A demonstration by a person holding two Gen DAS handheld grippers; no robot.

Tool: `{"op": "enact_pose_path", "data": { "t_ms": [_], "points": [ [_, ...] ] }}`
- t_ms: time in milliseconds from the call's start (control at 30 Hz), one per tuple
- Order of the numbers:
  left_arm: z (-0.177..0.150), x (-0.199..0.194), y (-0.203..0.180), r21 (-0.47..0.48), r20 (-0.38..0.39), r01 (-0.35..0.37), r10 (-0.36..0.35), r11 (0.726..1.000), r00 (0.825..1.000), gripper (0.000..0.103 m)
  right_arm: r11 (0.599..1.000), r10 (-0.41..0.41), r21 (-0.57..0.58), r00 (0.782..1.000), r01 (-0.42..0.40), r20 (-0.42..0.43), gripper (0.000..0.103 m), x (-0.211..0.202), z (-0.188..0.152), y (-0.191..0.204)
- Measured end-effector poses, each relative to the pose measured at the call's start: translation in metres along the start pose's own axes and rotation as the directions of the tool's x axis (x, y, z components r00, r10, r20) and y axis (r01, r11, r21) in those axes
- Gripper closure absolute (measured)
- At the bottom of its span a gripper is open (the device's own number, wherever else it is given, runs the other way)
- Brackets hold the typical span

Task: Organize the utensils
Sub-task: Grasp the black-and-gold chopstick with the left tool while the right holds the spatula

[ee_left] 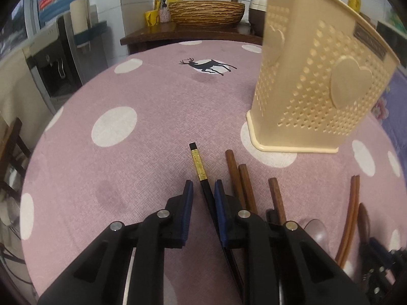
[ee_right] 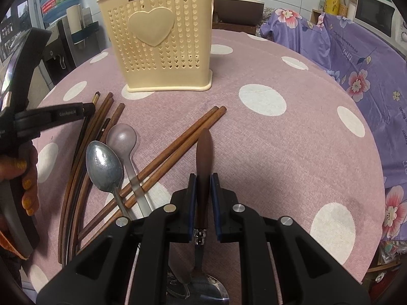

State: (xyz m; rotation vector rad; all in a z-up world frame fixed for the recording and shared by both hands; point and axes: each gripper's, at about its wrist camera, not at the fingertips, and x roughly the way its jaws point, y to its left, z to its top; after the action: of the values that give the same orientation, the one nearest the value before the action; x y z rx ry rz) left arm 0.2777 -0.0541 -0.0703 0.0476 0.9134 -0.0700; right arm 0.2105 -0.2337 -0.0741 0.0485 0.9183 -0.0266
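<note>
A cream utensil holder with heart cut-outs (ee_right: 162, 40) stands upright on the pink dotted tablecloth; it also shows in the left wrist view (ee_left: 318, 81). My left gripper (ee_left: 203, 190) is open around a black chopstick with a gold band (ee_left: 199, 167) that lies on the cloth. My right gripper (ee_right: 203, 185) has its pads (ee_right: 192, 200) close on both sides of the brown wooden handle of a metal spoon (ee_right: 204, 157); the bowl lies under the gripper. Brown chopsticks (ee_right: 178, 147) and two metal spoons (ee_right: 104, 162) lie between the grippers.
Several more brown chopsticks (ee_left: 241, 175) lie right of my left gripper. A wicker bowl (ee_left: 206, 11) sits on a wooden sideboard behind the table. A purple floral cloth (ee_right: 356, 58) covers furniture at the right. A water dispenser (ee_left: 58, 58) stands at the left.
</note>
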Motion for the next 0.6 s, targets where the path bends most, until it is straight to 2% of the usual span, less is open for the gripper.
{"op": "enact_pose_path", "data": {
  "t_ms": [167, 267, 300, 600],
  "points": [
    [0.007, 0.003, 0.001, -0.021, -0.02, -0.008, 0.007, 1.0, 1.0, 0.084, 1.0, 0.014, 0.008, 1.0, -0.014, 0.002, 0.091, 0.003, 0.004, -0.004],
    [0.01, 0.005, 0.002, -0.031, -0.022, -0.014, 0.013, 0.999, 1.0, 0.088, 0.999, 0.028, 0.016, 1.0, -0.028, 0.003, 0.091, 0.005, 0.007, -0.006],
    [0.011, 0.005, 0.002, -0.032, -0.02, -0.019, 0.019, 0.999, 1.0, 0.091, 0.999, 0.038, 0.021, 0.999, -0.038, 0.004, 0.091, 0.005, 0.007, -0.008],
    [0.017, 0.01, 0.005, -0.068, -0.017, -0.013, 0.012, 0.998, 1.0, 0.095, 0.993, 0.109, 0.048, 0.993, -0.111, 0.036, 0.091, 0.004, 0.007, -0.015]
  ]
}}
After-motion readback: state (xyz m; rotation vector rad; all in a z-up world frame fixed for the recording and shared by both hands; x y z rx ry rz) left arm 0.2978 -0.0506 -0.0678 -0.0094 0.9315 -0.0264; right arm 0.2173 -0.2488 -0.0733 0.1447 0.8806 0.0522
